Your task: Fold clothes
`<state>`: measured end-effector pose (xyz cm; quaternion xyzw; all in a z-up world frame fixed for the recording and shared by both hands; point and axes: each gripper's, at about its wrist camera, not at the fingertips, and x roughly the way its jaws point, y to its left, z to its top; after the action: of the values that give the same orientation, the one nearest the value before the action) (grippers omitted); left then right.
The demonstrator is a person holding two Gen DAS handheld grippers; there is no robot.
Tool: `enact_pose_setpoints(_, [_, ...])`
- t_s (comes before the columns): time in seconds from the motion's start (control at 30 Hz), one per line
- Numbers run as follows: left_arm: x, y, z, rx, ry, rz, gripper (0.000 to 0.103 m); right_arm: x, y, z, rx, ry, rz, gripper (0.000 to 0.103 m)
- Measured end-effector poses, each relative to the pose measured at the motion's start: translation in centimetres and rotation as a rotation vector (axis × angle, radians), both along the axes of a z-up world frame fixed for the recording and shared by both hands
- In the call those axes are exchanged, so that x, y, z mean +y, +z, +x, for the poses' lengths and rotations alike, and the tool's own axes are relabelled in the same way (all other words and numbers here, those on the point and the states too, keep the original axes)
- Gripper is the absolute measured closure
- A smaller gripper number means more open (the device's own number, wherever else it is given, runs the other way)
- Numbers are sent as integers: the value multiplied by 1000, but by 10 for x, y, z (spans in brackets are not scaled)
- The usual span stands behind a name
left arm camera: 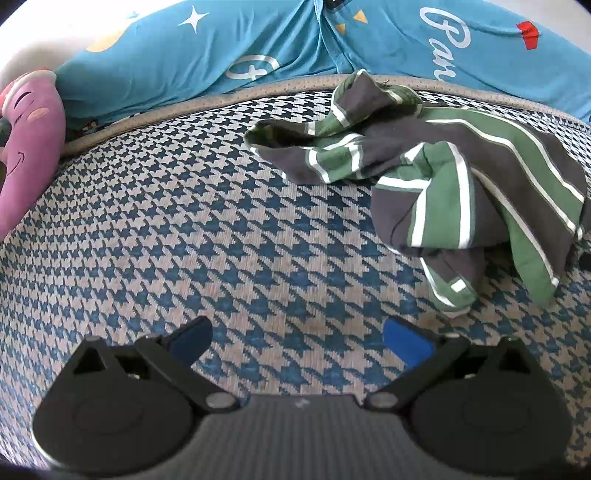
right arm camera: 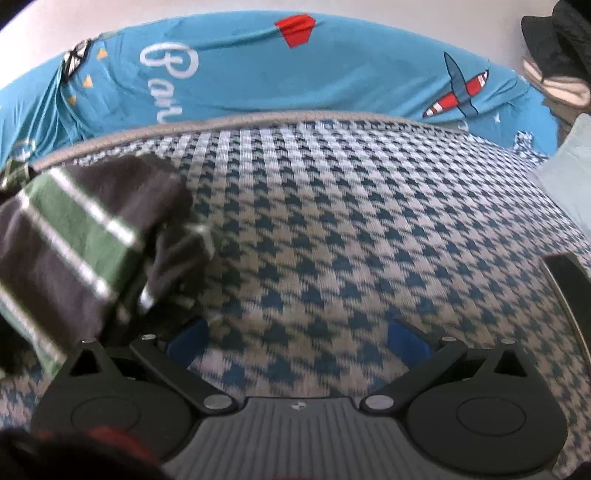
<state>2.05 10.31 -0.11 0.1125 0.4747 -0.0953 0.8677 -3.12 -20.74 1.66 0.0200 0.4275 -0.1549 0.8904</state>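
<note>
A crumpled garment [left arm camera: 436, 177] with dark grey, green and white stripes lies in a heap on the houndstooth mat [left arm camera: 207, 229], up and to the right in the left wrist view. My left gripper [left arm camera: 297, 341] hangs open over bare mat, well short of the heap, with nothing between its blue pads. In the right wrist view the same garment [right arm camera: 85, 236] fills the left side, blurred, its edge close beside my left fingertip [right arm camera: 186, 341]. My right gripper [right arm camera: 297, 341] is open over the mat [right arm camera: 369, 229] and holds nothing.
A teal printed sheet [left arm camera: 229, 48] lies beyond the mat's grey border. A pink plush toy [left arm camera: 26, 140] rests at the far left. In the right wrist view a pale cloth [right arm camera: 569, 177] and a dark object [right arm camera: 557, 33] sit at the right edge.
</note>
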Motion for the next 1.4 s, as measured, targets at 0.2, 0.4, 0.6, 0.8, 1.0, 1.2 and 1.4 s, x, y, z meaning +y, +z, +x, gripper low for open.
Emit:
enact_pose_setpoints(0.2, [-22,4,-4,-4,56,-2,0,23,18,-16,54,21,19,0])
enact_pose_setpoints(0.4, [-52,9,-16,-10,97,-10,0,59,39,-47,-5,127,74,0])
enact_pose_setpoints(0.6, [-72,14,-29,-3,143,-12,0,89,44,-62,-18,250,99,0])
enact_pose_setpoints(0.8, [-83,15,-31,3,186,-4,0,103,41,-62,-21,315,85,0])
enact_pose_setpoints(1.0, [-92,12,-22,18,241,-5,0,102,37,-56,-25,292,112,0])
enact_pose_setpoints(1.2, [-107,8,-17,45,271,-14,0,99,38,-56,-63,226,101,0])
enact_pose_setpoints(1.4, [-105,8,-26,58,242,-22,0,101,35,-49,5,226,131,0])
